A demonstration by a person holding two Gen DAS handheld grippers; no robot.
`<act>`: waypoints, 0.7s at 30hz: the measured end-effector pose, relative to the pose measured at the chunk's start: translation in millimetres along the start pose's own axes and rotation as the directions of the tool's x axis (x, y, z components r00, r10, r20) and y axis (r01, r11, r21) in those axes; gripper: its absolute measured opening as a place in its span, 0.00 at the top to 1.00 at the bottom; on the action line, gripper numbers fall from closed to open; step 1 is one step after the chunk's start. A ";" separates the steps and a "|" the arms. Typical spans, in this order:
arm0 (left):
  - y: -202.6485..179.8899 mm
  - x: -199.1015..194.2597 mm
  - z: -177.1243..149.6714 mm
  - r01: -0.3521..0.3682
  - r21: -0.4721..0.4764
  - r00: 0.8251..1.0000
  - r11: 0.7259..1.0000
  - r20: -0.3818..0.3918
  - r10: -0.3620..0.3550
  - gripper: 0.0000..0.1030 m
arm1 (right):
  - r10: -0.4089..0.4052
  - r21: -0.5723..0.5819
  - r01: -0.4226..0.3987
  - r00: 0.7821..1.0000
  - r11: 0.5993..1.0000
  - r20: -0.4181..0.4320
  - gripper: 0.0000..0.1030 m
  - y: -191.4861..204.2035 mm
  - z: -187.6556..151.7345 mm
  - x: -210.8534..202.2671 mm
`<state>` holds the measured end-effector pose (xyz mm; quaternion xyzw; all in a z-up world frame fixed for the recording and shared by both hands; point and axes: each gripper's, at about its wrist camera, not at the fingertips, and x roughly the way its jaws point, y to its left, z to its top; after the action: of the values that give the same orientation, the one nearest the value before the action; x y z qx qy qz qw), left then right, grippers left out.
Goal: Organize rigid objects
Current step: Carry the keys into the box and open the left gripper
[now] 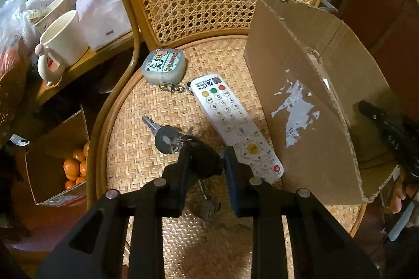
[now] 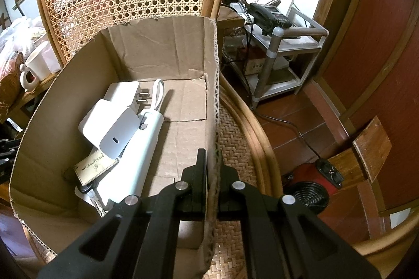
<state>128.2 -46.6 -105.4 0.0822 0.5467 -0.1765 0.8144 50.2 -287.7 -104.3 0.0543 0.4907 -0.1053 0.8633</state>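
On the woven chair seat (image 1: 146,148) lie a white remote (image 1: 233,122), a pale case with a cartoon print and keychain (image 1: 163,65), and a bunch of keys with a black fob (image 1: 204,158). My left gripper (image 1: 205,161) is shut on the black fob, its fingers on either side of it. A cardboard box (image 1: 301,106) stands at the right. My right gripper (image 2: 212,169) is shut on the box's right wall (image 2: 213,95). Inside the box lie white chargers (image 2: 112,122), a white power bank (image 2: 136,148) and an NFC card (image 2: 94,167).
A side table at the left holds a white mug (image 1: 62,43) and bags. A carton of oranges (image 1: 74,166) sits on the floor at the left. A shelf with a phone (image 2: 269,14) and a red heater (image 2: 311,184) stand to the right of the chair.
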 end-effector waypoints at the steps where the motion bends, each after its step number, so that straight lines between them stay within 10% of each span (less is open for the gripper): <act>1: -0.2 -1.8 -0.5 0.002 0.000 1.000 1.000 0.003 -0.002 0.76 | 0.000 0.001 0.000 1.000 1.000 0.000 0.94 -0.5 0.4 0.0; 21: -14.9 -45.1 4.2 0.036 -0.039 0.985 0.999 0.171 -0.028 0.76 | -0.001 -0.003 0.001 1.000 1.000 0.005 0.94 -1.3 2.0 -0.5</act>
<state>110.9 -52.8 -61.4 0.0409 0.4799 -0.1845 0.8567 51.2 -289.3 -102.8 0.0526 0.4888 -0.1053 0.8644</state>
